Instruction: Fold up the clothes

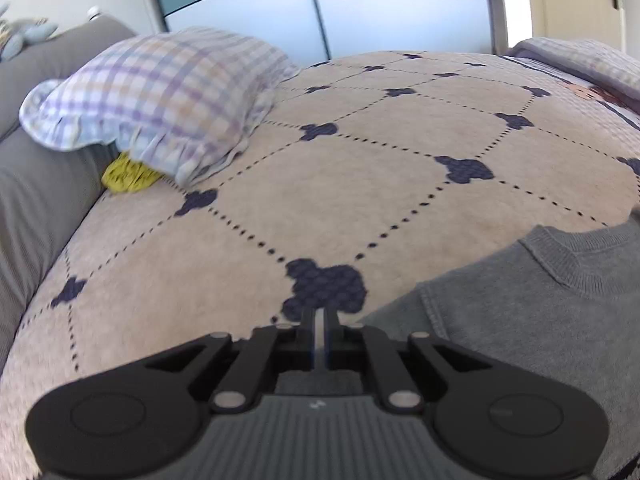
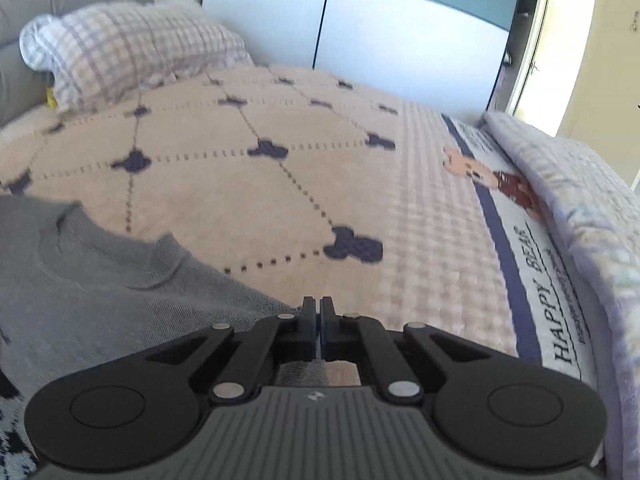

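A grey knit sweater (image 1: 540,320) lies flat on the beige bedspread (image 1: 320,200), collar toward the pillows. In the left wrist view it fills the lower right. In the right wrist view the sweater (image 2: 100,280) fills the lower left. My left gripper (image 1: 319,316) is shut, its jaws together at the sweater's left edge. My right gripper (image 2: 319,308) is shut at the sweater's right edge. Whether either pinches cloth is hidden by the fingers.
A checked pillow (image 1: 160,92) lies at the head of the bed on something yellow (image 1: 128,178). A grey headboard (image 1: 36,160) stands at the left. A folded quilt (image 2: 580,200) lies along the bed's right edge, beside a "HAPPY BEAR" border (image 2: 532,280). Wardrobe doors stand behind.
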Tool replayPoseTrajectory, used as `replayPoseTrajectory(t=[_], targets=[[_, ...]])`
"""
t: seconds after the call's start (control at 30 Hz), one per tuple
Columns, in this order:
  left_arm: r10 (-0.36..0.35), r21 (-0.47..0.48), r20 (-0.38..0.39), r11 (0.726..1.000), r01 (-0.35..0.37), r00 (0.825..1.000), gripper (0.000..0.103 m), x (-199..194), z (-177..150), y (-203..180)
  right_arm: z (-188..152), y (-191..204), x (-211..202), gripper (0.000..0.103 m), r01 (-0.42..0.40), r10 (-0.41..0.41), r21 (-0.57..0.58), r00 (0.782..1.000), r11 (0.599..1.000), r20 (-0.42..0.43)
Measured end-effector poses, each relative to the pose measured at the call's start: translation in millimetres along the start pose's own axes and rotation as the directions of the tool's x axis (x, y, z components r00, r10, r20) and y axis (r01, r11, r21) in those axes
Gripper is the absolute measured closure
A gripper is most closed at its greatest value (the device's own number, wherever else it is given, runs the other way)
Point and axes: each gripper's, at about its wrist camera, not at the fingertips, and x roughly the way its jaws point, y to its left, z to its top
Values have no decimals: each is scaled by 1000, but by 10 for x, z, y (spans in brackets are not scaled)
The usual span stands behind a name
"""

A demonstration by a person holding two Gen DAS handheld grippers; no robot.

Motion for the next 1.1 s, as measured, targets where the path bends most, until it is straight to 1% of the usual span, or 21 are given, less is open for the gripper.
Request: replayPoseTrajectory(t=[0.03, 0.1, 0.17, 0.2, 0.23, 0.33, 0.43, 0.5, 0.57, 0.6, 0.63, 0.67, 0.7, 0.73, 0.77, 0.83, 0.87, 0.93, 0.97, 1.03, 1.1], targets=[[-7, -42, 9, 999, 8, 1000, 95, -74, -19, 91, -49, 61, 98, 101, 21, -22, -26, 999, 999, -46], [-21, -129, 28, 991, 24, 999, 89, -257, -82, 303, -142, 44, -1, 98, 28, -28, 7, 1000, 1000, -2], [-20, -188, 33, 982, 26, 999, 80, -467, -204, 523, -260, -179, -282, 80, -38, 25, 169, 997, 985, 79], [-14, -204, 29, 979, 19, 999, 69, -566, -282, 621, -337, -322, -428, 56, -82, 54, 263, 992, 961, 112], [-1, -212, 13, 977, 4, 1000, 60, -637, -384, 709, -448, -451, -565, 41, -118, 78, 348, 989, 930, 128], [0, -288, -47, 958, -14, 999, 57, -757, -729, 970, -859, -752, -821, 41, -146, 109, 501, 989, 853, 103], [-41, -400, -58, 916, 14, 997, 46, -801, -989, 1169, -1302, -974, -1010, 41, -144, 115, 605, 990, 784, 86], [-58, -419, -58, 907, 29, 997, 42, -757, -1032, 1151, -1497, -1056, -1031, 42, -189, 154, 664, 982, 723, 112], [-77, -431, -52, 901, 47, 996, 38, -684, -1023, 1088, -1566, -1051, -945, 47, -245, 211, 701, 968, 670, 138], [-82, -437, -47, 898, 54, 995, 38, -646, -1011, 1049, -1563, -1023, -893, 57, -252, 221, 710, 966, 658, 138], [-76, -434, -43, 900, 50, 996, 39, -615, -991, 1001, -1525, -965, -854, 75, -247, 221, 703, 967, 667, 129], [-70, -431, -38, 901, 47, 997, 45, -583, -971, 953, -1465, -890, -826, 87, -227, 210, 682, 972, 695, 109], [-69, -421, -34, 906, 49, 997, 56, -565, -955, 909, -1405, -815, -800, 98, -203, 196, 657, 977, 726, 85], [-69, -421, -35, 906, 48, 997, 87, -558, -936, 887, -1354, -766, -805, 98, -179, 175, 635, 982, 752, 69], [-68, -422, -36, 905, 47, 997, 101, -551, -916, 864, -1308, -731, -825, 98, -154, 151, 615, 987, 773, 58], [-72, -469, -35, 882, 47, 997, 102, -582, -884, 924, -1222, -685, -897, 98, -106, 97, 578, 994, 809, 46], [-65, -476, -16, 878, 50, 998, 102, -619, -867, 959, -1199, -714, -977, 98, -86, 65, 568, 996, 819, 56], [-57, -448, 7, 893, 54, 998, 102, -653, -849, 985, -1188, -797, -1102, 99, -59, 22, 557, 997, 828, 74], [-53, -434, -2, 900, 47, 999, 102, -633, -852, 989, -1204, -831, -1112, 99, -59, 21, 557, 997, 829, 74], [-78, -443, -35, 895, 55, 996, 101, -557, -903, 1009, -1248, -849, -1057, 98, -50, 28, 542, 998, 839, 48], [-113, -498, -37, 863, 80, 993, 101, -512, -979, 1061, -1321, -757, -853, 97, -29, 46, 501, 999, 865, -23]])
